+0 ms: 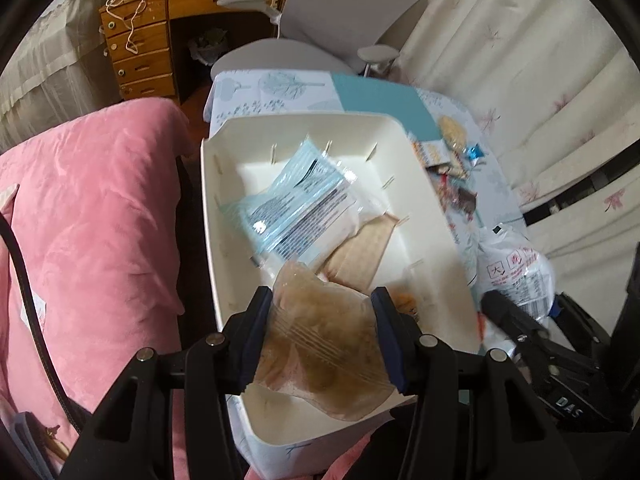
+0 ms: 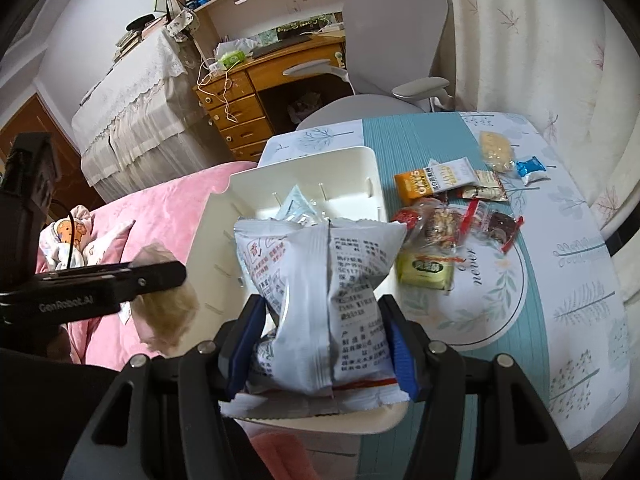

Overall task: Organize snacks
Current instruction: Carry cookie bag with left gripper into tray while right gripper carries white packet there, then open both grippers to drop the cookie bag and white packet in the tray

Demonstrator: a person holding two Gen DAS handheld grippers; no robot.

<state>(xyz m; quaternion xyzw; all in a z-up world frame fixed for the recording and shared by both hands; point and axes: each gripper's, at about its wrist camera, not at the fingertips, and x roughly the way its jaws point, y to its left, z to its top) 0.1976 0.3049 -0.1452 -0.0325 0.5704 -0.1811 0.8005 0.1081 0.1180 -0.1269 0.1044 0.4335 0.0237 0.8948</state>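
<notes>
Bedroom setup here: a small bench (image 2: 560,280) with a leafy blue-and-white cloth sits next to a bed with a pink blanket (image 1: 100,200). Nearest the cameras, the left gripper (image 1: 320,344) has its fingers pinching a clear packet of brownish snack (image 1: 324,344), hanging over the near end of the white bin (image 1: 212,200). The right gripper (image 2: 324,340) has its fingers clamped on a white printed snack bag (image 2: 320,280), also over the near end of that bin. A bit further in, a pale blue packet (image 1: 292,200) and a tan packet (image 1: 360,252) already lie on the bin's floor. Right of the bin, about 8 loose snacks (image 2: 452,208) are scattered on the cloth, including an orange bar (image 2: 416,186) and a green packet (image 2: 426,274). At the back there's a grey office chair (image 2: 400,40) and a wooden desk (image 2: 248,96) with drawers.
</notes>
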